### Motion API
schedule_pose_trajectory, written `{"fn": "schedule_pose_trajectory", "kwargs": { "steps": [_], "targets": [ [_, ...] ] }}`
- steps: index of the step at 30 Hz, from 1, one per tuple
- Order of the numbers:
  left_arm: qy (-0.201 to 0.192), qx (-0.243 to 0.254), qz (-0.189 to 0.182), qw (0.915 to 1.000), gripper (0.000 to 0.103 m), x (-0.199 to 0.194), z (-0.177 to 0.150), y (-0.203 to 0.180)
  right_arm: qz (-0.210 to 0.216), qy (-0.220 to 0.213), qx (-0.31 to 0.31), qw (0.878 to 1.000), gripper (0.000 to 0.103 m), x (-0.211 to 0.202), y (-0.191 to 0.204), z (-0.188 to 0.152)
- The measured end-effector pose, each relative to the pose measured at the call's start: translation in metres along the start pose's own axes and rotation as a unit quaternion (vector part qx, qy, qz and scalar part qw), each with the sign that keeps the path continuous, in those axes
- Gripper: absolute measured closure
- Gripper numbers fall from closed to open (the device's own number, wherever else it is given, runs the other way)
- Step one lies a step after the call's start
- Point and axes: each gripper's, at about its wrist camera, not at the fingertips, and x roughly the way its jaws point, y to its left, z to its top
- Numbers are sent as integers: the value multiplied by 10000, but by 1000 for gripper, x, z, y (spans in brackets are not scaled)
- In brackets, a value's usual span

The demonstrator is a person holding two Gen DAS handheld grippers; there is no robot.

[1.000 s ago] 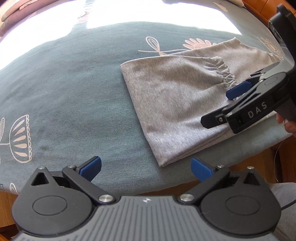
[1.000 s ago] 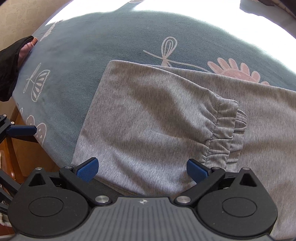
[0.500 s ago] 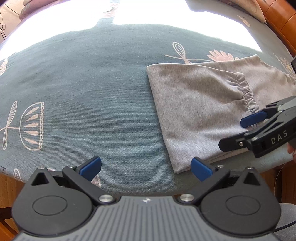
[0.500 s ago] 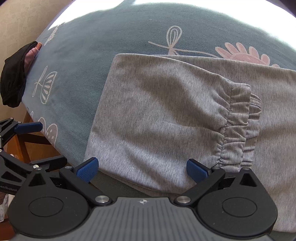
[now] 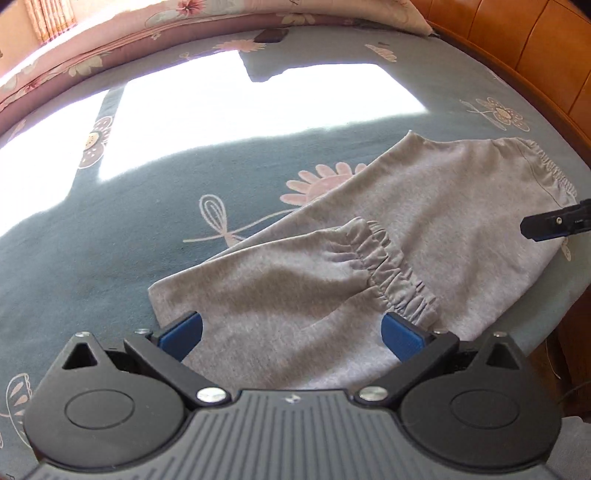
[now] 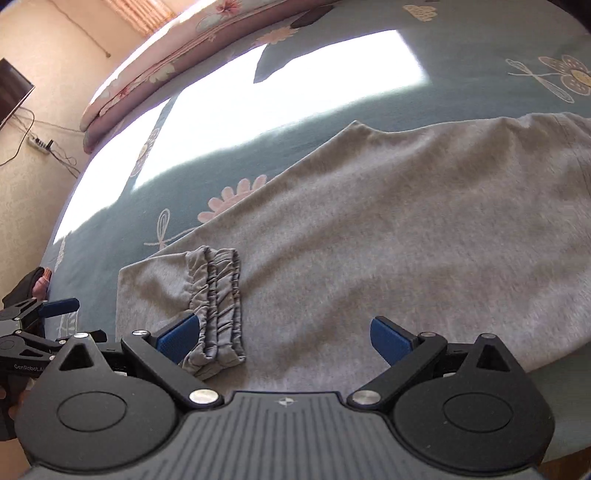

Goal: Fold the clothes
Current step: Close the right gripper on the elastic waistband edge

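Grey sweatpants lie folded over themselves on a teal flowered bedsheet, leg cuffs resting on the upper part. My left gripper hovers open over the folded left end, nothing between its blue pads. In the right wrist view the same pants fill the middle, with the gathered cuffs beside the left pad. My right gripper is open above the cloth near the bed's front edge. The left gripper shows at that view's left edge, and the right gripper's tip at the far right of the left wrist view.
A bright sun patch lies across the far sheet. A pink floral pillow runs along the back and a wooden bed frame curves on the right. A dark phone rests near the pillow. A power strip sits on the floor.
Both grippers have shifted right along the pants and pulled back, widening the view. The left one now sits over the folded end; the right one has moved past the cuffs. Both stayed open.
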Motion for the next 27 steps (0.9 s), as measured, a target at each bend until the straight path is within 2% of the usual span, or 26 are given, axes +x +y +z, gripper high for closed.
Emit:
{"fn": "schedule_pose_trajectory", "kwargs": {
  "steps": [4, 9, 13, 18, 20, 22, 27],
  "targets": [
    [-81, 315, -319, 9990, 1, 20, 24, -48, -143, -849, 1114, 9900, 2, -54, -91, 2],
    [-37, 668, -719, 9952, 1, 44, 52, -105, -5, -1682, 2278, 9591, 2, -98, -181, -9],
    [4, 901, -1037, 9905, 1, 62, 73, -148, 349, -2003, 3024, 9313, 2, -101, -245, -20],
    [-78, 1269, -1379, 9823, 1, 78, 92, -199, 783, -2104, 3651, 9035, 2, -83, -296, -25],
    [-187, 1502, -1503, 9770, 1, 83, 98, -220, 1001, -2089, 3850, 8934, 2, -75, -310, -26],
    [-321, 1752, -1641, 9702, 1, 89, 104, -242, 1079, -2110, 3916, 8891, 2, -70, -321, -26],
    [-749, 2602, -2031, 9410, 1, 100, 111, -305, 1509, -2221, 4023, 8753, 1, -59, -336, -23]
  ]
}}
